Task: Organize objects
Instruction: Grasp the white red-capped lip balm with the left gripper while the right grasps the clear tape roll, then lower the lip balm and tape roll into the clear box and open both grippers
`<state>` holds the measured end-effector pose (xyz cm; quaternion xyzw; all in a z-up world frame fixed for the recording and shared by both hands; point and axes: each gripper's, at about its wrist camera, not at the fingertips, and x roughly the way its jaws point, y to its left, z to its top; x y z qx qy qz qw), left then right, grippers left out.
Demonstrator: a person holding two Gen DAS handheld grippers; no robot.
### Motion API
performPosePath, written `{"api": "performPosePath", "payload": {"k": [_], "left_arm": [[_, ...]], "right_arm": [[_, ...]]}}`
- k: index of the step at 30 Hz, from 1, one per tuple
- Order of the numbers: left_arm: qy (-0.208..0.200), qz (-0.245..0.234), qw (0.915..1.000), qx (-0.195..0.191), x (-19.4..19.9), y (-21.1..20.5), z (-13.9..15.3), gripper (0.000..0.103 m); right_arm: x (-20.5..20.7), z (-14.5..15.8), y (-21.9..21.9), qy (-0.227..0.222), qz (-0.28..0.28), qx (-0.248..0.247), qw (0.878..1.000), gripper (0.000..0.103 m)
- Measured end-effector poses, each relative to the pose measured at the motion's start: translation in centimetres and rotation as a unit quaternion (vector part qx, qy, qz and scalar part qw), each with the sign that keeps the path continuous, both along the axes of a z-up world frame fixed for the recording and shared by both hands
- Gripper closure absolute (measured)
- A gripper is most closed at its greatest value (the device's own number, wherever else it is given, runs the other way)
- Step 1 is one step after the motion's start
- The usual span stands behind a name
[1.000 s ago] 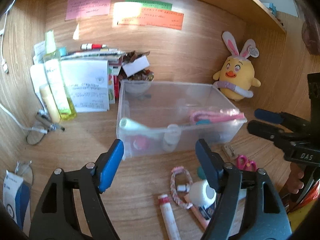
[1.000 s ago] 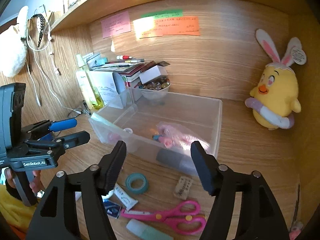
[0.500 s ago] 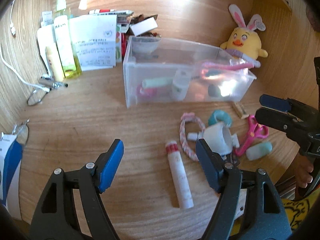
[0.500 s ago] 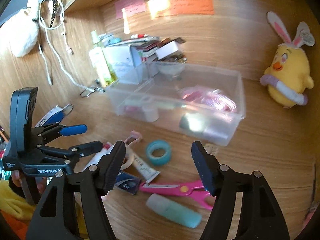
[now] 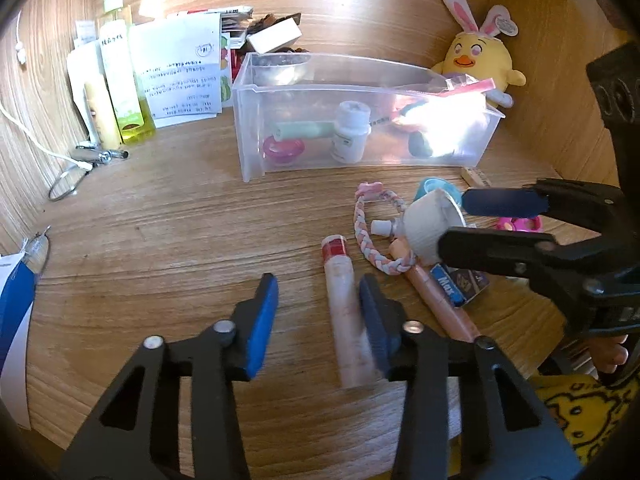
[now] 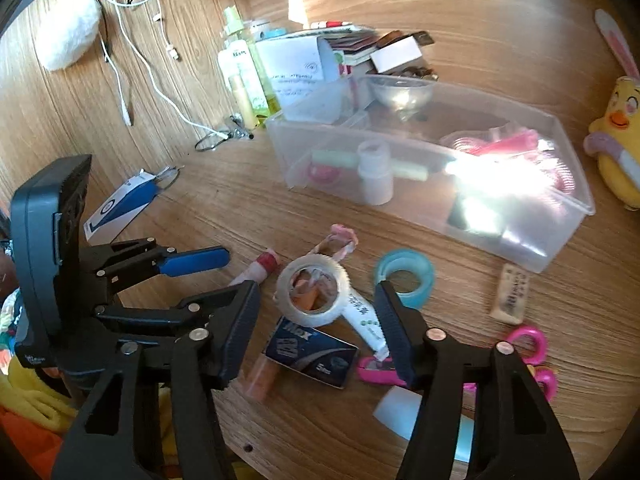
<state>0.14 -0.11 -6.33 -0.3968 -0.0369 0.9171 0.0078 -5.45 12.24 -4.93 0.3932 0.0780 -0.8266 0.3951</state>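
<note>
A clear plastic bin (image 5: 248, 128) (image 6: 560, 248) stands on the wooden desk and holds a white bottle (image 5: 352, 128), a green tube and a pink round thing. Loose in front of it lie a pink tube with a red cap (image 5: 344, 292), a braided bracelet (image 5: 370, 236), a white tape roll (image 5: 428, 226) (image 6: 310, 290), a blue tape roll (image 6: 406, 280), a Max staple box (image 6: 312, 350), pink scissors (image 6: 532, 356) and an eraser (image 6: 512, 294). My left gripper (image 5: 318, 306) is open low over the desk, its right finger beside the pink tube. My right gripper (image 6: 318, 332) is open around the white tape roll.
A yellow bunny-eared plush (image 5: 478, 56) sits right of the bin. Bottles (image 5: 122, 80), papers and books stand at the back left. A cable and key ring (image 5: 60, 188) lie at the left. A blue and white box (image 6: 120, 206) lies near the front left edge.
Both grippers have dropped down and forward toward the loose items. The left has come down beside the pink tube; the right has come over the white tape roll. The left jaws have narrowed somewhat.
</note>
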Motion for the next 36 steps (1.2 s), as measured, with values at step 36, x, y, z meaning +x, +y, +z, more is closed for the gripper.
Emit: {"api": "performPosePath", "payload": {"k": [36], "left_arm": [[0.093,0.008,0.9911,0.095,-6.3,-4.6,7.1,0.089]], "right_arm": [[-5.1,6.7,1.8,0.082,-0.068,-0.043,0.993,0.068]]}}
